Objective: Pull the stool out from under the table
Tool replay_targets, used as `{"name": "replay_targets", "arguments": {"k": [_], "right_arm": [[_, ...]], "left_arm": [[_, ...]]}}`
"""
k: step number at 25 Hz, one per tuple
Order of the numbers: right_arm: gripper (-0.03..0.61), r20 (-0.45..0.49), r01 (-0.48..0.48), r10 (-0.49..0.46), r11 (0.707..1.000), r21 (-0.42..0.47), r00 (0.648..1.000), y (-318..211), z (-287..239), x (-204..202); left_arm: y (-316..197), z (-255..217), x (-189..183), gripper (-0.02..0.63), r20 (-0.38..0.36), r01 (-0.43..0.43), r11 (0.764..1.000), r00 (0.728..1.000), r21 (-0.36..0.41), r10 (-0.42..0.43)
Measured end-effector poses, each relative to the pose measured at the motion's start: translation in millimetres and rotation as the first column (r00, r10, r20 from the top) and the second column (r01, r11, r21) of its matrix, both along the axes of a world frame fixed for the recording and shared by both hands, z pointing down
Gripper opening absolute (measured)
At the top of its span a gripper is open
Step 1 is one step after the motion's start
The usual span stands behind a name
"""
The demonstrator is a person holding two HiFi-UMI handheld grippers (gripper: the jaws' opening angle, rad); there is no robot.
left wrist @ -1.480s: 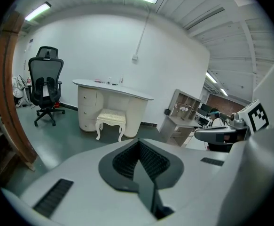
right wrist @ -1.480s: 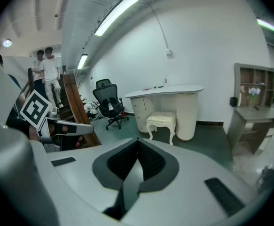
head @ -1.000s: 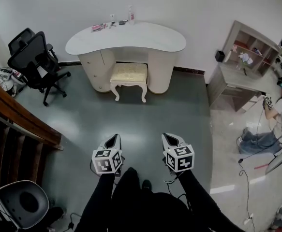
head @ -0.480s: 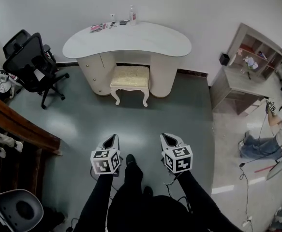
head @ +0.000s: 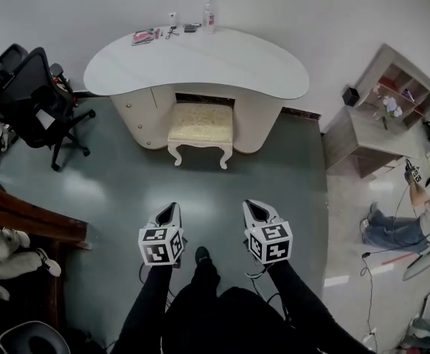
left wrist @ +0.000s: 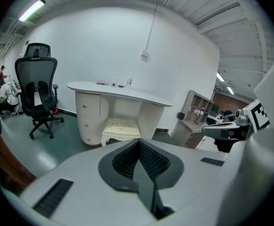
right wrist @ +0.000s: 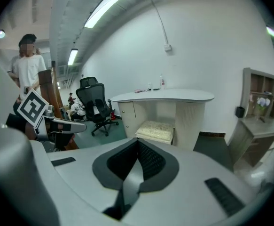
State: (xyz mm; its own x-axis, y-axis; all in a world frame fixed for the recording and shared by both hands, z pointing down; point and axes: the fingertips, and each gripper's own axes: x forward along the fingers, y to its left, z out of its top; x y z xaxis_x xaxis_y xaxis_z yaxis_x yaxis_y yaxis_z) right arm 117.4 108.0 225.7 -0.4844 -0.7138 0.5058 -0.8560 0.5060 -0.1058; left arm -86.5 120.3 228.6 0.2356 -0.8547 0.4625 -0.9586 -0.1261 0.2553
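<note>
A cream stool (head: 200, 126) with a padded seat and carved white legs stands tucked halfway under the white kidney-shaped table (head: 196, 59). It also shows as the stool (left wrist: 121, 127) in the left gripper view and the stool (right wrist: 156, 129) in the right gripper view. My left gripper (head: 172, 211) and right gripper (head: 253, 209) hover side by side over the green floor, well short of the stool. Both are shut with nothing in them.
A black office chair (head: 29, 103) stands left of the table. Small bottles and items (head: 172, 29) sit on the tabletop. A grey shelf unit (head: 380, 116) is at the right, with a person (head: 410, 212) seated on the floor beyond. A wooden rail (head: 23, 216) runs along the left.
The view has advanced toward the table, so the table and stool appear larger and nearer. Both grippers keep their place in the view and stay shut.
</note>
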Motion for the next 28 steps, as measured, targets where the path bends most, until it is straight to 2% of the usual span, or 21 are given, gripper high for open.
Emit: {"name": "replay_targets", "arguments": {"k": [6,17,23,28], "right_arm": [[0.003,-0.02,-0.032,0.031,0.999,-0.021,0.999,-49,9,-15],[0.003,-0.074,-0.053,0.046,0.994,-0.093,0.996,-129,51,-20],[0.003,-0.075,-0.037,0.027,0.992,-0.122,0.997,-179,73,-21],[0.005,-0.071,-0.03,0.018,0.986,-0.165,0.997,-217,98,-17]], "left_arm": [[-48,13,-25,0.008,0.008,-0.02,0.999,1.0,-0.031,0.02],[-134,38,-61,0.014,0.002,0.03,0.997,1.0,-0.065,-0.03],[-183,63,-63,0.074,0.005,0.043,0.993,0.999,-0.11,-0.043],[-224,93,-64,0.149,0.024,0.053,0.986,0.998,-0.158,-0.05]]}}
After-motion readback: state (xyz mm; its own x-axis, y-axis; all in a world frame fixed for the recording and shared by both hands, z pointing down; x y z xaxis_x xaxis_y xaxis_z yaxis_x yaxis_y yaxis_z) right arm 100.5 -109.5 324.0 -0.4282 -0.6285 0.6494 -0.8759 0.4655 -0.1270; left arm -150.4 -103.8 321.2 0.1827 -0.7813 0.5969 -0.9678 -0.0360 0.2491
